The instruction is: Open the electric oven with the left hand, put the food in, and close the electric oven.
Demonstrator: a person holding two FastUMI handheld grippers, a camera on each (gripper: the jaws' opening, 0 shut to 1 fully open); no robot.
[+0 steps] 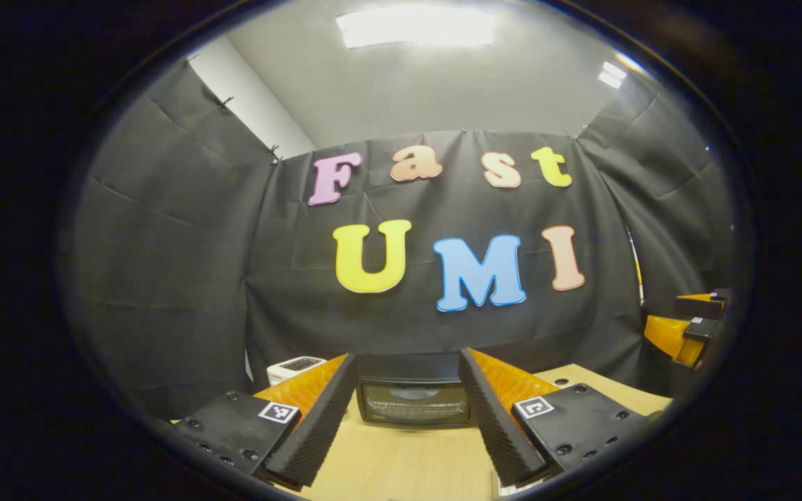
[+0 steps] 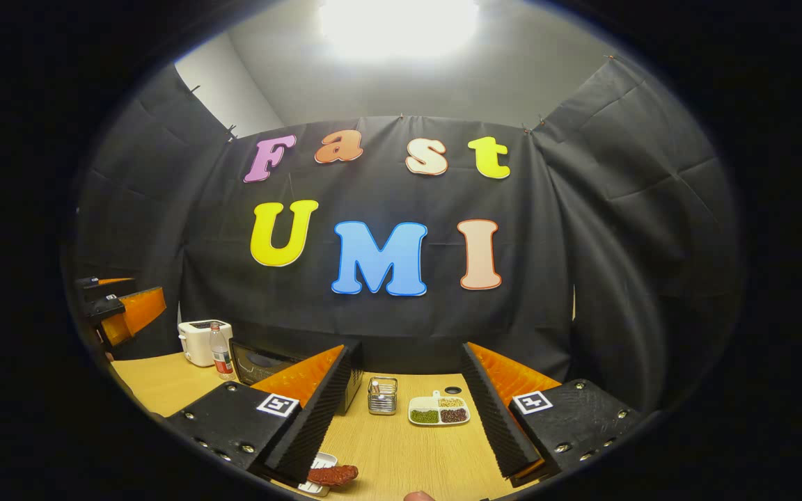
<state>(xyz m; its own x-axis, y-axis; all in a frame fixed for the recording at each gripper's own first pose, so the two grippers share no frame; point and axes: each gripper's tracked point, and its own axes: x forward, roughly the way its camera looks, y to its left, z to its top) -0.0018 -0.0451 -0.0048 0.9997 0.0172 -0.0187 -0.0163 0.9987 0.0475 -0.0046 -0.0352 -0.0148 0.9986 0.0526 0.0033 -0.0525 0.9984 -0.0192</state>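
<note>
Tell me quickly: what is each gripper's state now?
Left gripper: open, holding nothing, facing the electric oven.
Right gripper: open, holding nothing.

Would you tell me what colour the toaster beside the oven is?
White; the toaster shows best in the right gripper view, left of the oven.

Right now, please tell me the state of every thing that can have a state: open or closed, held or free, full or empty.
Electric oven: door closed.
Left gripper: open, holding nothing.
Right gripper: open, holding nothing.
Food: lying free on a small white dish, not gripped.
Divided plate: compartments filled.
Bottle: upright, cap on.
</note>
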